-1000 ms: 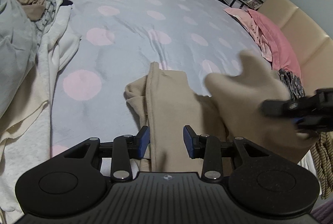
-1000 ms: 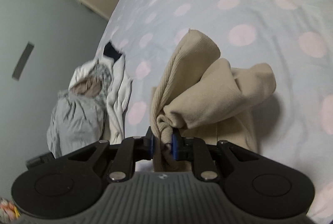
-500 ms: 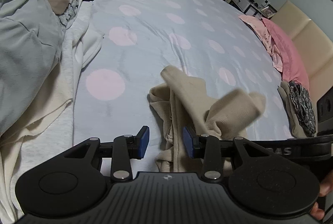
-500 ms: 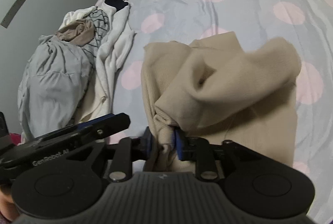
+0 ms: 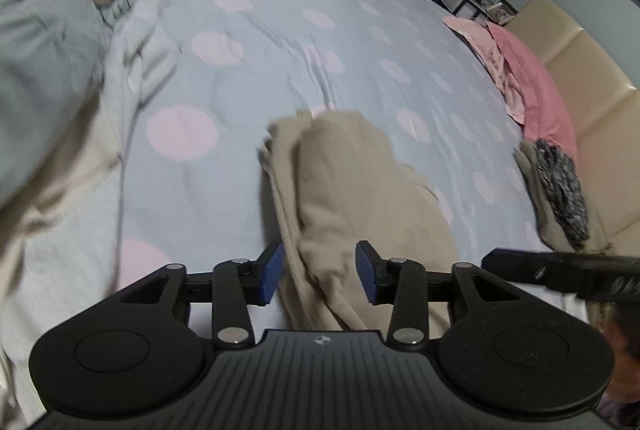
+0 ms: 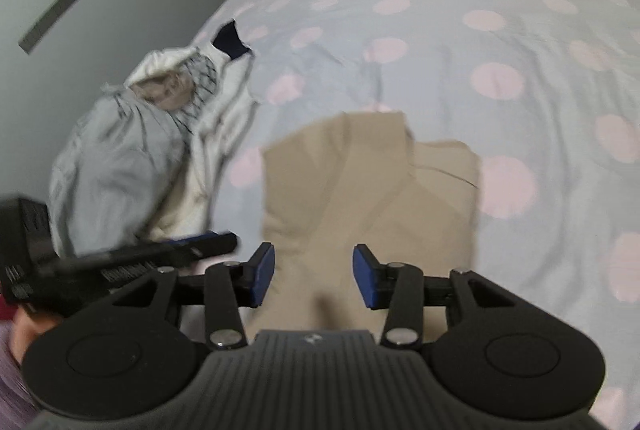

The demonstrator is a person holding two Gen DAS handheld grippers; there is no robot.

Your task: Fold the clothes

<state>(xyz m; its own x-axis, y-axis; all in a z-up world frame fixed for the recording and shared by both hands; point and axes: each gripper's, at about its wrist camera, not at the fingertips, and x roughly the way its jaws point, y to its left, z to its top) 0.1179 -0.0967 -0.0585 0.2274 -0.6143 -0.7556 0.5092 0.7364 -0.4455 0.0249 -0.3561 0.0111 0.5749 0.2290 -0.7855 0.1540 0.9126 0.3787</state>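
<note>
Beige ribbed-knit garment [image 5: 360, 190] lies folded on the pale blue bedspread with pink polka dots [image 5: 280, 42], at the bed's near edge, roughly midway along it. From the right wrist view the same garment [image 6: 372, 198] presents as a flattened block with a diagonal fold line and one layer overlapping another at its far end; its edges are blurred.

Left gripper [image 5: 320, 278] stands wide open above the near end of the garment. The blue pads [image 5: 270, 272] flank a bunched fold of the cloth without closing on it; whether either pad touches the fabric cannot be determined. Right gripper [image 6: 313, 280] is likewise spread wide, holding nothing, with the beige cloth lying beneath and between its blue pads [image 6: 366, 280]. Each tool shows at the edge of the other's view: the right gripper's black body enters from the right side of the left wrist view, the left gripper's from the left side of the right wrist view.

Heap of unfolded laundry in grey, white and checked fabrics [image 6: 132, 150] occupies the bed's left edge, well apart from the beige garment. Pink folded clothing [image 5: 528, 78] lies along the bed's right edge beside the cream padded headboard [image 5: 592, 70], and a dark patterned item on a beige piece [image 5: 560, 182] sits nearer on that same edge.
</note>
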